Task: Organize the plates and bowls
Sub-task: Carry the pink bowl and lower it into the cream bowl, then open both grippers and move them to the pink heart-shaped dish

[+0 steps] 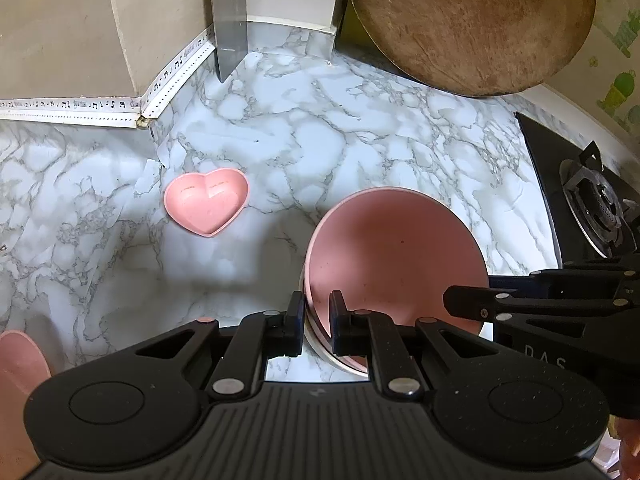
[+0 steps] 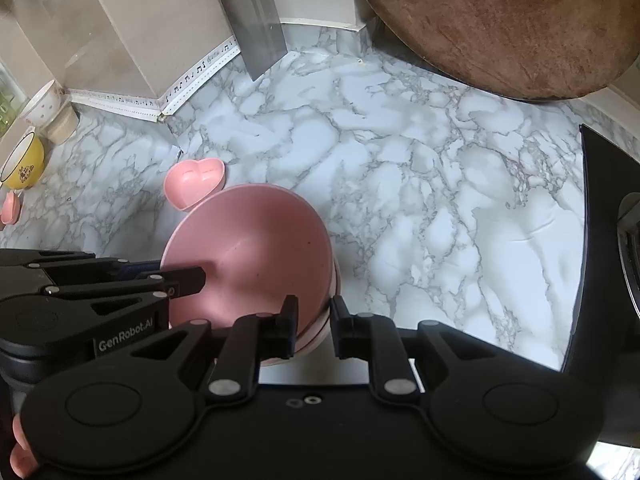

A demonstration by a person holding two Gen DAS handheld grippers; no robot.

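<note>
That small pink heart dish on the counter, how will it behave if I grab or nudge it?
The heart dish looks like smooth moulded plastic, so probably light and stiff, not fragile. Sitting flat on the glossy marble counter, it would likely slide rather than tip when nudged. Its low sloped walls may slip from a tool, so pinch the rim.

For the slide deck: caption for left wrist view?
Left claw and right claw grip pink bowl stack above marble counter.

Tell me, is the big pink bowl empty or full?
Empty. The big pink bowl shows only its bare pink inside in both views. It seems to sit in other bowls, whose rims show beneath it.
</note>
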